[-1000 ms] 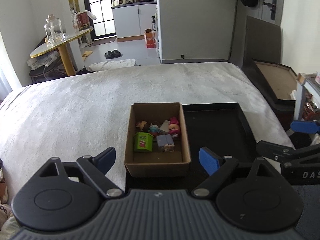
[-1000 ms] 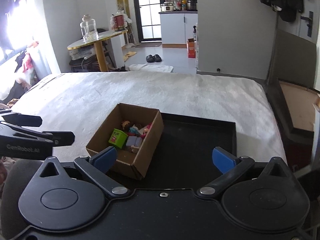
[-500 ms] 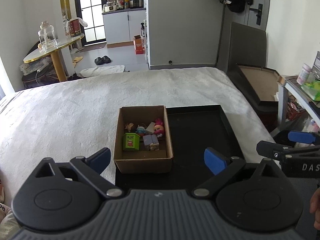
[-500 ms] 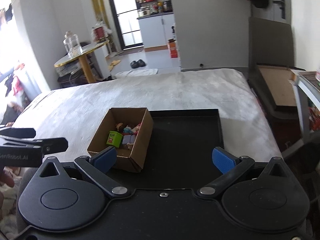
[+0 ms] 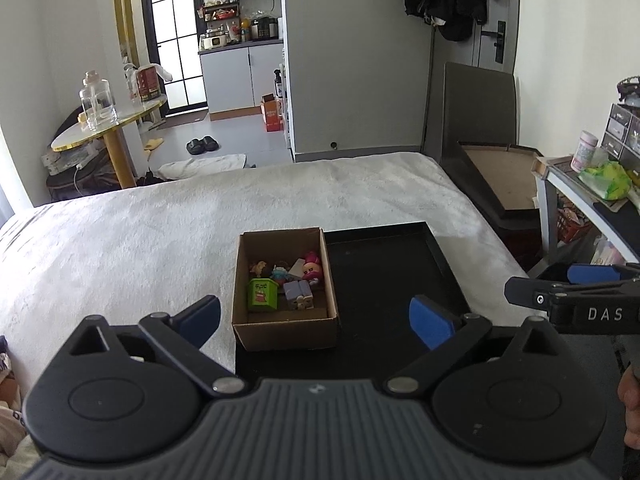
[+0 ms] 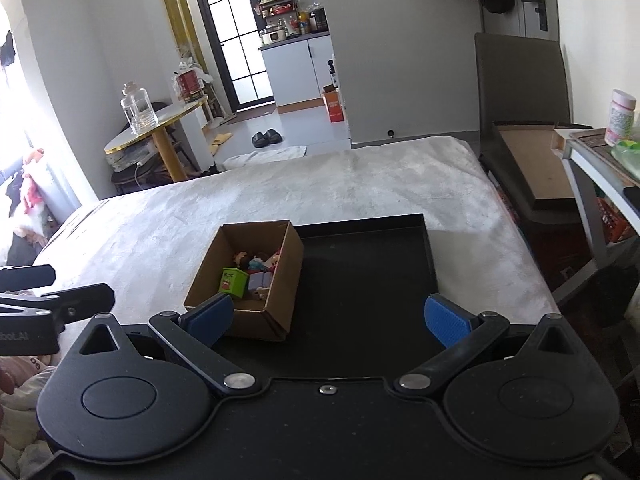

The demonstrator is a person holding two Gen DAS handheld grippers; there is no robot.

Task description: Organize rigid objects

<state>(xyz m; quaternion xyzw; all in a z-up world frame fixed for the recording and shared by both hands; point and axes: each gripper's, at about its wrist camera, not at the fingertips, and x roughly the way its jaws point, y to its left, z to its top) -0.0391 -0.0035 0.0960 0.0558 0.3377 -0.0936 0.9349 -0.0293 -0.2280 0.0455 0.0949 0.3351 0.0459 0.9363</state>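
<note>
Both grippers hang tilted downward over the near edge of the bed. The left gripper [image 5: 316, 316] has just been opening and stands released, nothing between its pads; the right gripper [image 6: 328, 316] is spread wide too, empty. At frame centre a cardboard box [image 5: 286, 330] of small toys [image 5: 280, 284] sits in a black tray [image 5: 384, 264] on the white blanket [image 5: 160, 232]. "DAS" shows at right.

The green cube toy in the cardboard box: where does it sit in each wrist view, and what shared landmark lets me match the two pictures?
Left wrist view: the green cube toy sits at the near left of the cardboard box, just left of picture centre.
Right wrist view: green cube toy left of centre, against the box's near left wall.
Shared landmark: the black tray to the box's right.
</note>
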